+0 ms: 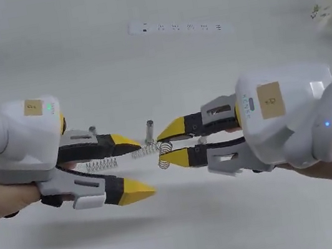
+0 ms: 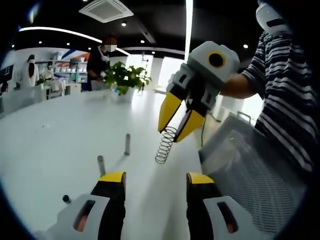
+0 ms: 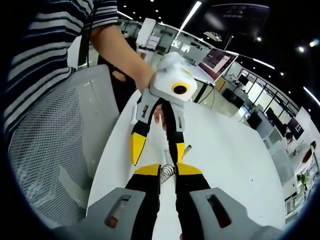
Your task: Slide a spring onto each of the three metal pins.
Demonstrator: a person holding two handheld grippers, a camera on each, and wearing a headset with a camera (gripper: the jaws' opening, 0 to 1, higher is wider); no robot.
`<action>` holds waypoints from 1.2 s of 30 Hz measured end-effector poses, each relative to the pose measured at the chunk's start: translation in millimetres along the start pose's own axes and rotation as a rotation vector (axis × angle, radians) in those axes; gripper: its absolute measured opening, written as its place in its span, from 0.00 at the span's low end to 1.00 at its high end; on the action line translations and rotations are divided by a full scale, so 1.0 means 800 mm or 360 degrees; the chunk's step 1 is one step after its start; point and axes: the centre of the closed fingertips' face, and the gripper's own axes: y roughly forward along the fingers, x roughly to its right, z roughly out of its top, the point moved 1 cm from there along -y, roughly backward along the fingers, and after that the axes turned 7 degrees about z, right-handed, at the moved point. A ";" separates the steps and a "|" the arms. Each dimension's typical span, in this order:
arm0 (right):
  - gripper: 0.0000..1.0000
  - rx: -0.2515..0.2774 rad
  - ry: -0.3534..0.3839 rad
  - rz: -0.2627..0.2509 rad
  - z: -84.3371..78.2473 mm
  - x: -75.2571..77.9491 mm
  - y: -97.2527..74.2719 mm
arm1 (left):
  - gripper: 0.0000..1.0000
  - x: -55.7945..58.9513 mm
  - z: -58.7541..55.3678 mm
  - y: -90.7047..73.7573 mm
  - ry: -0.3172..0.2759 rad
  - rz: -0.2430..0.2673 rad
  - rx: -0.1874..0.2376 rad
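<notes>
- The right gripper (image 1: 161,149) is pinching a spring (image 1: 165,152) by one end between its yellow tips, which are pressing close around the coil.
- In the right gripper view, this gripper (image 3: 167,170) is showing the spring (image 3: 168,172) sitting squarely between its two tips.
- In the left gripper view, the right gripper (image 2: 170,133) is reaching in from 1 o'clock with the spring (image 2: 166,145) hanging below its tips. I cannot tell whether the lower end is touching the table.
- The left gripper (image 1: 144,167) is facing it from 9 o'clock with its jaws spread wide and gripping nothing. The same spread is showing in its own view (image 2: 156,177) and in the right gripper view (image 3: 156,159).
- The nearest pin (image 1: 150,129) is standing upright and bare at 12 o'clock of the held spring, just beside it.
- A second pin (image 1: 92,130) is standing behind the left gripper's upper jaw.
- In the left gripper view, the pins are running in a row towards 8 o'clock: nearest pin (image 2: 127,144), second pin (image 2: 101,165), and a third pin (image 2: 66,199) that is too small to judge.
- A loose spring (image 1: 101,164) is lying flat between the left gripper's jaws. Another loose spring (image 1: 143,151) is lying at the foot of the nearest pin.
- The white table (image 1: 165,80) is carrying a power strip (image 1: 176,28) at 12 o'clock, well apart from the work.
- A mesh chair (image 2: 250,170) is standing at 4 o'clock, and a potted plant (image 2: 122,77) at 11 o'clock.
</notes>
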 end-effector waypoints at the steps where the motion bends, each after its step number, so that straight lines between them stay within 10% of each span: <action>1: 0.08 -0.0001 0.0000 -0.0001 0.000 0.000 0.000 | 0.43 0.000 -0.001 -0.002 -0.0004 0.0002 -0.0004; 36: 0.08 -0.0058 0.0033 -0.0095 -0.021 0.016 -0.013 | 0.74 -0.040 -0.019 -0.071 -0.0186 0.0308 0.0076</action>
